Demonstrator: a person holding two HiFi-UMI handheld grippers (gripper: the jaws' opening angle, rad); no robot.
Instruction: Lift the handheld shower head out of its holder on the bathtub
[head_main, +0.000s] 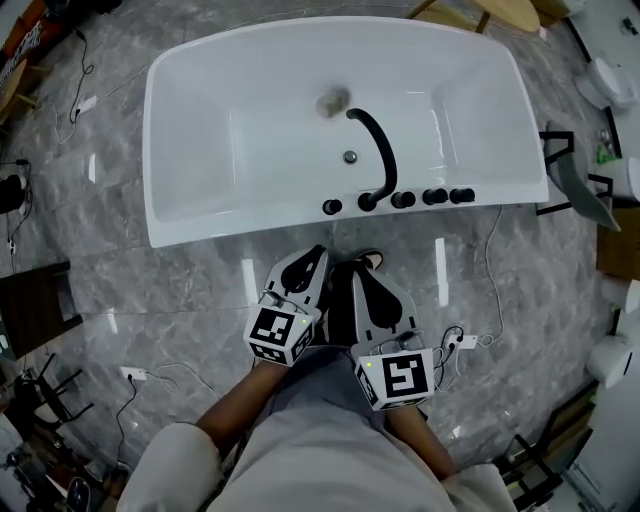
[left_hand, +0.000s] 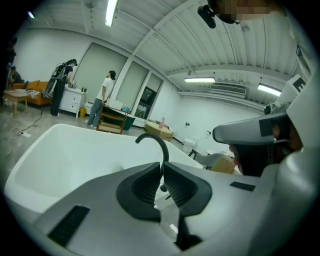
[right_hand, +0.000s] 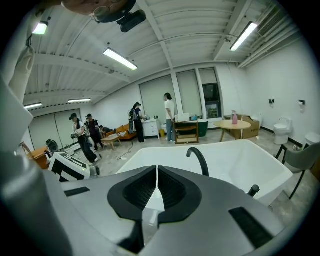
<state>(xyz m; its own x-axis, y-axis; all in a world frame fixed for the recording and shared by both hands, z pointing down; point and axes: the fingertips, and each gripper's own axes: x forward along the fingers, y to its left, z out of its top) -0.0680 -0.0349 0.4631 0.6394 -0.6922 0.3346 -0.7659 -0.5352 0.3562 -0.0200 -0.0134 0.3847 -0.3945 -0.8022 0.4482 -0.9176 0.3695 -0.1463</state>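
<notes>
Black rim fittings (head_main: 403, 199), too small for detail

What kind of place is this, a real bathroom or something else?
Probably a large open lab or showroom, not a home bathroom: the white freestanding bathtub stands alone on a grey marble-look floor with loose cables, and people stand beyond it under ceiling strip lights.

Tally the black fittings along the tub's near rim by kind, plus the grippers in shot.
Arched spout: 1
Knob-like fittings: 4
Grippers: 2, left gripper and right gripper
Total: 7
</notes>
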